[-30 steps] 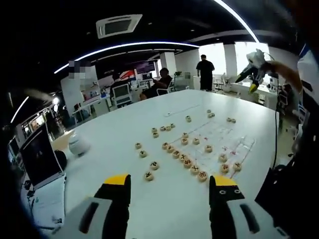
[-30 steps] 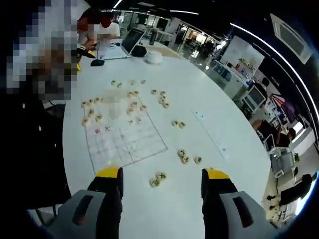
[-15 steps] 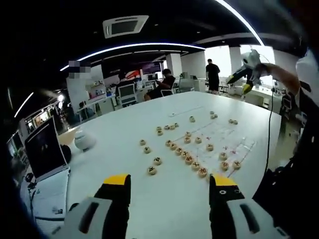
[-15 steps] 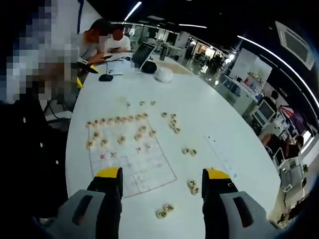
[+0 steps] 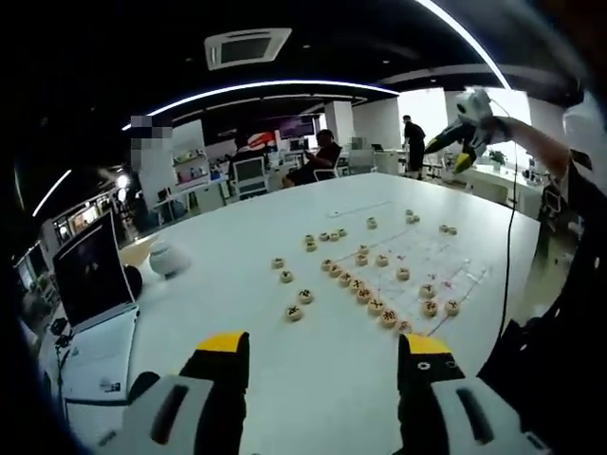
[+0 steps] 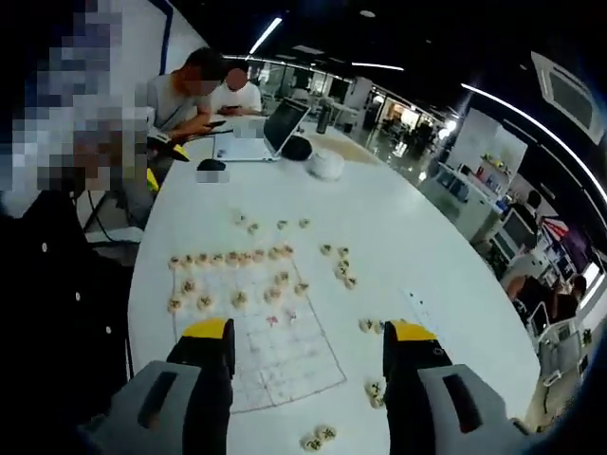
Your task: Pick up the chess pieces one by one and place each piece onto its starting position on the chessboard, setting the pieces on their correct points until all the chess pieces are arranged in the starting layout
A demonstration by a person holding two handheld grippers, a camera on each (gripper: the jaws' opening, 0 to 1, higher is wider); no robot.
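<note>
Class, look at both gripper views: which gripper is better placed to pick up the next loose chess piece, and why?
Probably the right gripper: it is open, and loose pieces lie on the white table right by its fingers. The left gripper, also open, has its nearest piece farther ahead.

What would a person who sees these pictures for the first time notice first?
The eye goes first to the big white table and the many small round chess pieces lying in a row and in loose groups on it. They lie on and around a thin board with faint lines. Next come the open laptop near the table's edge and the right tool held high above the table.
</note>
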